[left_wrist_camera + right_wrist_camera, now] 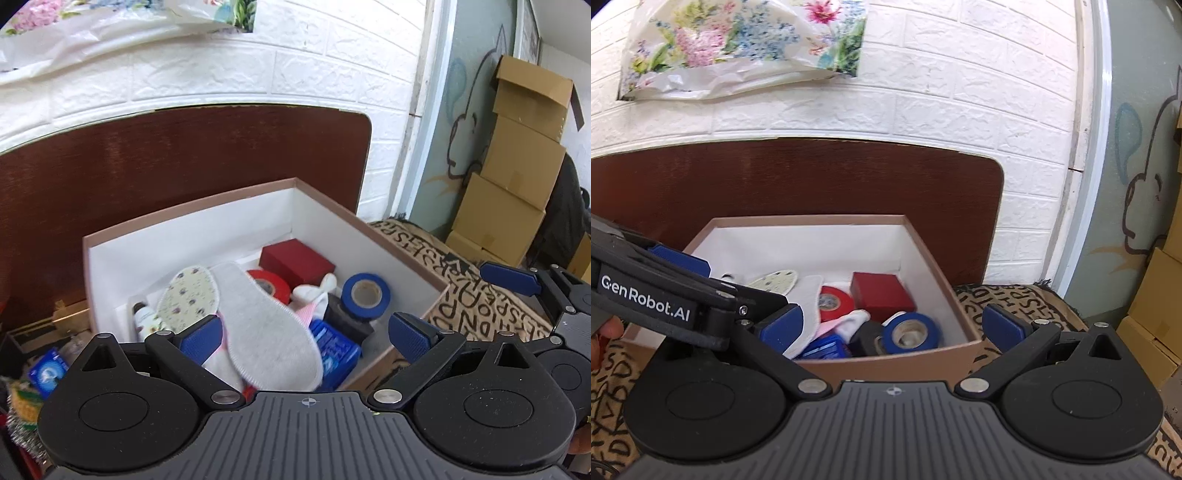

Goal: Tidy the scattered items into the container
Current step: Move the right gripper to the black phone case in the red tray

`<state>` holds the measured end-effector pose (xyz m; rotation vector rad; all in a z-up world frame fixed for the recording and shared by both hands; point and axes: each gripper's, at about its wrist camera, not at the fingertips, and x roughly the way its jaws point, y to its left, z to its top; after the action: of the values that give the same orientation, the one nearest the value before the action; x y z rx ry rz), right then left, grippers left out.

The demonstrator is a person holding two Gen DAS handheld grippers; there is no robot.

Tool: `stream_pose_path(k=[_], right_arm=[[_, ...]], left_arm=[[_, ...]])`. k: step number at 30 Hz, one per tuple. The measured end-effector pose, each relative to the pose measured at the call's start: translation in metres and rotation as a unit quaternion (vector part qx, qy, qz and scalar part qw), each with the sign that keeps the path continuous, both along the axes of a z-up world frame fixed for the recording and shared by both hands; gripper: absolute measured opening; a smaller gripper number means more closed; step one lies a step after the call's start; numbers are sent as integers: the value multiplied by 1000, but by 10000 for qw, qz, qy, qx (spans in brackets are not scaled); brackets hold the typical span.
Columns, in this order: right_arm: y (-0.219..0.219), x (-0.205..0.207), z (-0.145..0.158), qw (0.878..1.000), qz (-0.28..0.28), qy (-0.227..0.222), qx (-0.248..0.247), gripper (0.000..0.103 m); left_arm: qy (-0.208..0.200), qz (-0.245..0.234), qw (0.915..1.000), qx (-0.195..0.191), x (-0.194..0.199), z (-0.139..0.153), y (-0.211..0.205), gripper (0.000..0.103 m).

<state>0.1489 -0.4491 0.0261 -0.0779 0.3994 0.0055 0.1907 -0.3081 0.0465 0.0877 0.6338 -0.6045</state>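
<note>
Left gripper (306, 334) at frame bottom, above box (388, 236), fingers wide apart, holding nothing. Right gripper (897, 328) same pose, wide apart, empty, over blue tape (910, 330).

Both wrist views look down, close, into the same box (402, 254) (945, 273); left from its left.

The dark brown wooden headboard (184, 162) stands against the white embossed brick wall (332, 66). Stacked brown cardboard cartons (517, 166) stand right of it. A floral plastic sheet (738, 44) hangs above it.
</note>
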Motion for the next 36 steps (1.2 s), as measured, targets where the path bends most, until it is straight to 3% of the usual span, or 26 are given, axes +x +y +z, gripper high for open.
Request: stream_pose_path(k=[15,21,25,31,36], right_arm=[[84,-69,-21,9979,614,37,-204,103],[125,-87,-35,9963,851,12,124,103],[154,-89,-47,9925,1172,173,307,103],[201,-86,-58,9873,1556,284,119,102],[230,-75,-59,9838,1760,300,141,95]], left_arm=[[-312,674,9972,66,-91,-21,92,102],[-187,1157,9930,-130,-114,-35,147,102],[-16,1495,9885,-214,-123,-48,185,100],[101,2119,9768,-297,-124,-60,244,96],[342,2532,9654,-522,-110,-65,284,88]])
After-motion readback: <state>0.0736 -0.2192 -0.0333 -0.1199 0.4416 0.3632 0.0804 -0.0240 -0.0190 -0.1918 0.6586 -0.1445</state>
